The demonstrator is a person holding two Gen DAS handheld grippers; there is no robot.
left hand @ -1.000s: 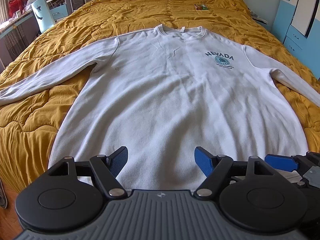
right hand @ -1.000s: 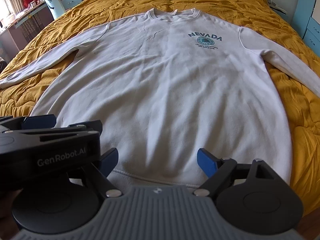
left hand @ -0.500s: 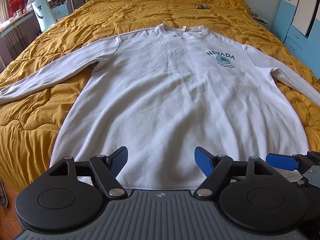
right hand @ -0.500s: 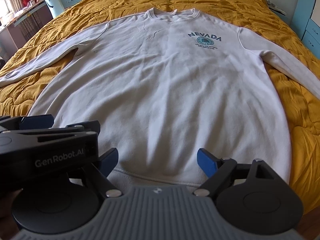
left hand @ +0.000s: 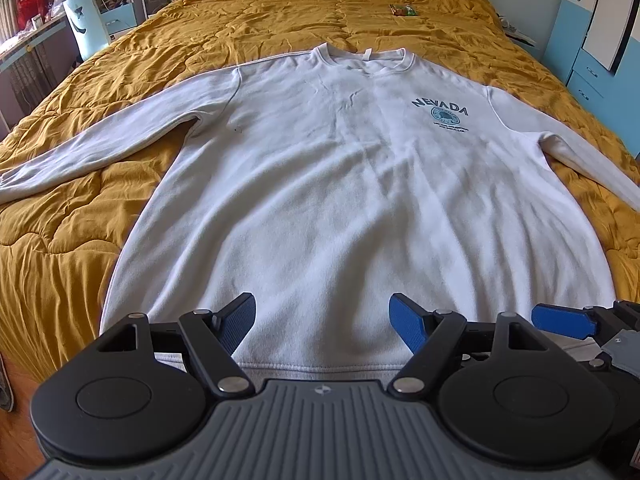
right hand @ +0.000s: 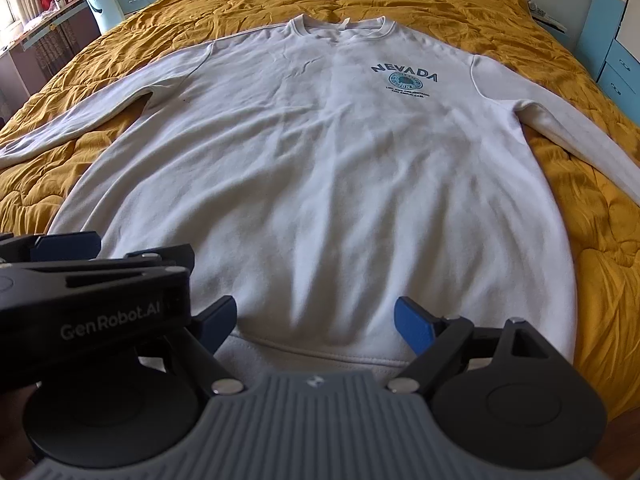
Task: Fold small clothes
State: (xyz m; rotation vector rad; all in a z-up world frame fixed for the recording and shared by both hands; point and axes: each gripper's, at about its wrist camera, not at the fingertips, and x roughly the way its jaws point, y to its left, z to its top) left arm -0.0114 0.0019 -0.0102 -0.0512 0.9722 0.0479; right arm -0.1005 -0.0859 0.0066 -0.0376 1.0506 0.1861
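Both grippers, left and right, hover with jaws spread over the hem of the sweatshirt lying flat on the bed; pinching one layer could drag it askew.

A bed with a rumpled mustard quilt carries a white sweatshirt spread flat, and a small packet beyond its collar.

This is a bedroom in a home. A large bed with a mustard quilt fills the space ahead of the fingers, blue drawers stand to their right, and a cluttered desk stands far to their left.
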